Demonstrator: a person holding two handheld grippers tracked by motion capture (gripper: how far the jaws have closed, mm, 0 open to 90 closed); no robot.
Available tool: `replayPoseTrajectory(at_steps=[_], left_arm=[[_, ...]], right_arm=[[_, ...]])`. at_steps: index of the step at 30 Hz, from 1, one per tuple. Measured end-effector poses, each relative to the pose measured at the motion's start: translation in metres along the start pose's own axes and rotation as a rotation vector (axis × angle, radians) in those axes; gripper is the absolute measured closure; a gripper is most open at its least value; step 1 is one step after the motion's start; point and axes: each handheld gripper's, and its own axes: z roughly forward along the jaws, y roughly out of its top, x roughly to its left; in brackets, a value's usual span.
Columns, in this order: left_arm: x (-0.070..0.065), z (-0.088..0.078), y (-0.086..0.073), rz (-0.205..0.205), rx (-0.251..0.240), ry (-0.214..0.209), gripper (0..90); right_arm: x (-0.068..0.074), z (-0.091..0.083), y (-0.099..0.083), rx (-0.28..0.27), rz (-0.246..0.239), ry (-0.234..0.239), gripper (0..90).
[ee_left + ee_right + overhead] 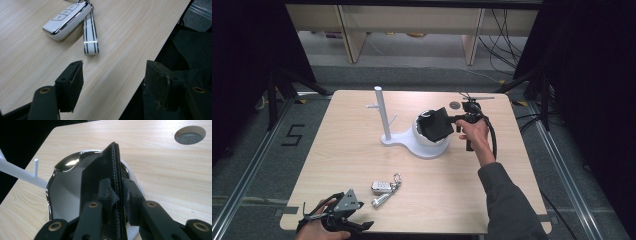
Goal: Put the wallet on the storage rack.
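Wallet [113,167], black, white-stitched, clamped in right tool [120,195].

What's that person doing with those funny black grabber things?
A person holds a grabber in each hand. The right gripper pinches a black wallet over a white bowl joined to a peg stand. The left gripper is open at the table's near edge, beside a white car key and its strap.

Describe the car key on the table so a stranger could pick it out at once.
On the light wooden table, look at the near half, in front of the white stand with its bowl. The car key lies flat there: a white fob edged in chrome, with a white, black-striped strap beside it, near the open left gripper.
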Motion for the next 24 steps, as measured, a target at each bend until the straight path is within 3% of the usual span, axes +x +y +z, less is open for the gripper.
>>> replayPoseTrajectory(at_steps=[4,6,7,8,9,10,11,12,13,15,17,20,22,24], left_arm=[[-0.001,0.000,0.000,-0.006,-0.004,0.000,31.1],[0.000,0.000,0.000,-0.006,-0.004,0.008,31.0],[0.000,0.000,0.000,-0.006,-0.004,0.008,31.0],[0.001,-0.001,0.000,-0.015,-0.006,0.010,31.0],[0.001,-0.002,0.000,-0.007,-0.008,0.016,31.0],[0.001,-0.002,0.000,-0.014,-0.014,0.011,31.0],[0.001,-0.002,0.000,-0.005,-0.007,0.008,31.0],[0.000,-0.002,0.000,-0.017,-0.016,0.011,31.0],[0.000,-0.002,0.000,-0.017,-0.016,0.011,31.0],[0.001,-0.001,0.001,-0.008,-0.009,0.018,31.0],[0.001,-0.001,0.001,-0.006,-0.005,0.018,31.0],[0.002,-0.002,0.001,-0.018,-0.020,0.020,30.8],[0.003,-0.002,0.001,-0.029,-0.027,0.035,30.5],[0.004,-0.003,0.002,-0.043,-0.038,0.037,30.1]], right_arm=[[-0.002,0.000,0.000,0.002,-0.015,0.007,75.2],[-0.003,-0.002,0.000,0.002,-0.021,-0.004,63.5],[-0.003,-0.002,0.000,0.002,-0.021,-0.004,63.5],[0.003,-0.007,0.000,0.023,0.068,-0.007,59.3],[0.000,-0.013,0.000,-0.005,0.050,0.005,54.6],[-0.001,-0.018,0.000,0.000,0.052,0.009,53.2],[-0.003,-0.022,-0.001,-0.010,0.026,0.003,51.2],[0.000,-0.028,-0.003,0.009,0.070,-0.004,49.9],[0.000,-0.028,-0.003,0.009,0.070,-0.004,49.9],[-0.002,-0.038,-0.008,0.013,0.062,-0.006,47.5],[-0.010,-0.044,-0.013,-0.028,-0.043,-0.001,45.8],[-0.011,-0.056,-0.026,-0.033,-0.059,0.014,43.2],[-0.006,-0.061,-0.035,-0.025,-0.037,0.013,39.8],[-0.007,-0.066,-0.043,-0.034,-0.093,0.005,38.2]])
